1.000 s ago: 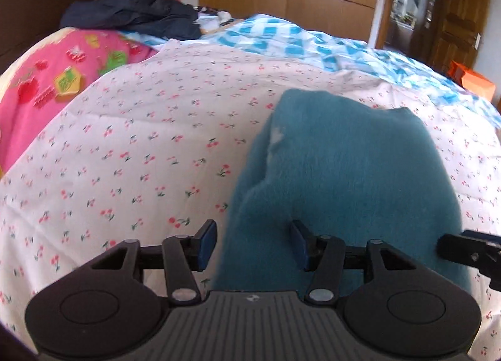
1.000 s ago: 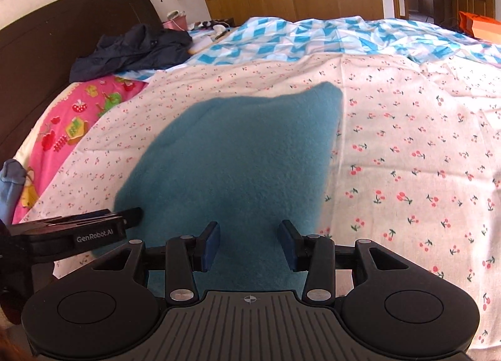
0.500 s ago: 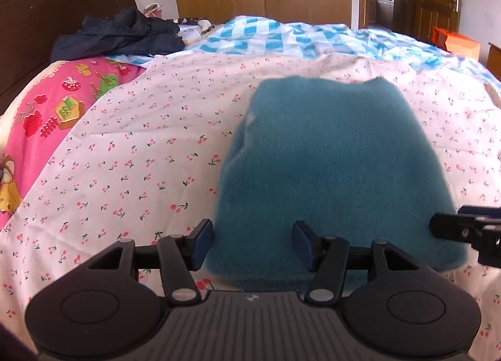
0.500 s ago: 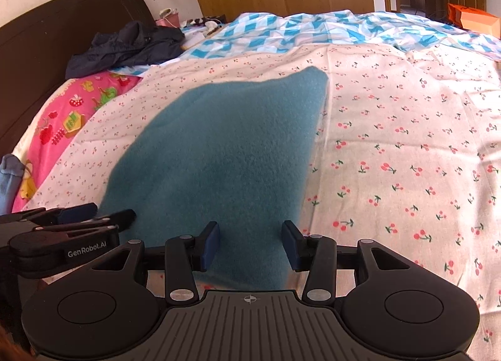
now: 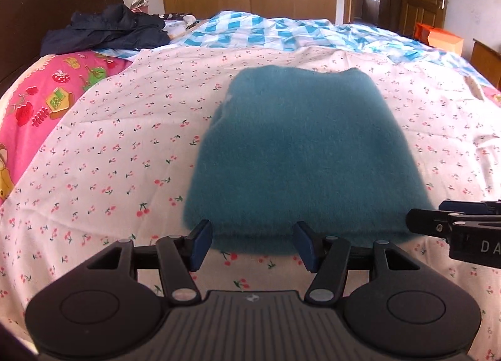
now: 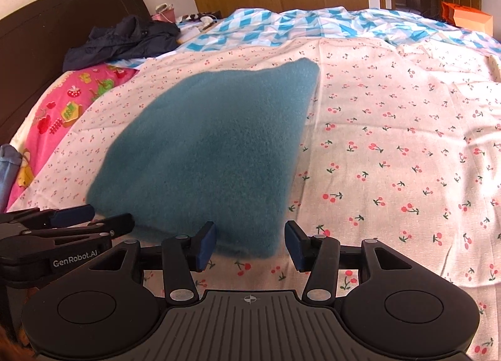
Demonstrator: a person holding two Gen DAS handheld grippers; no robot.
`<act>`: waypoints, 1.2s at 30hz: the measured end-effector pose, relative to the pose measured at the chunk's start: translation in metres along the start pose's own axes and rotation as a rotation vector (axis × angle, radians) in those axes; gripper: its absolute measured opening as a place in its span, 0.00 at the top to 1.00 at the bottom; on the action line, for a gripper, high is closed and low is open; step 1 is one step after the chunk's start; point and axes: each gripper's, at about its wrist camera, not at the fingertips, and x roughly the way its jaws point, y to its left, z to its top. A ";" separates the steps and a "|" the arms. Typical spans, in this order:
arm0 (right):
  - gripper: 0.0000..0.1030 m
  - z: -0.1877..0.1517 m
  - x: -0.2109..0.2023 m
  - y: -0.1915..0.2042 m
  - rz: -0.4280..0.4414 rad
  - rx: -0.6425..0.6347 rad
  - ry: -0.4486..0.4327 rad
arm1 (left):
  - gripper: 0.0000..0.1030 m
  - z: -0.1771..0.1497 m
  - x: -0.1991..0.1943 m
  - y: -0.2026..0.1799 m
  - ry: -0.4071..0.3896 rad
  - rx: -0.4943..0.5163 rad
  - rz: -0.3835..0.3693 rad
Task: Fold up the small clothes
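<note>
A teal fuzzy garment (image 5: 300, 154) lies folded flat on the cherry-print sheet (image 5: 119, 141). It also shows in the right wrist view (image 6: 213, 154). My left gripper (image 5: 253, 245) is open and empty, just short of the garment's near edge. My right gripper (image 6: 250, 245) is open and empty at the garment's near right corner. Each gripper shows at the edge of the other's view: the right one (image 5: 454, 226), the left one (image 6: 62, 223).
A dark jacket (image 5: 106, 32) lies by the dark headboard (image 5: 47, 7). A pink printed cover (image 5: 37, 101) is on the left and a blue checked quilt (image 5: 281, 32) behind. An orange box (image 5: 441, 38) and wooden doors stand at the far right.
Both grippers have drawn back toward me from the garment, which now lies beyond the fingertips. The left view has swung so the garment is centred.
</note>
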 end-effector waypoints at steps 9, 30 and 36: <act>0.54 -0.017 -0.006 0.006 -0.056 -0.047 -0.007 | 0.40 -0.017 -0.004 -0.003 0.007 -0.021 -0.038; 0.47 -0.045 -0.001 0.006 -0.138 -0.098 -0.004 | 0.31 -0.025 0.003 -0.017 0.034 0.035 -0.028; 0.45 -0.047 -0.001 0.007 -0.141 -0.108 -0.006 | 0.31 -0.025 0.005 -0.020 0.043 0.044 -0.020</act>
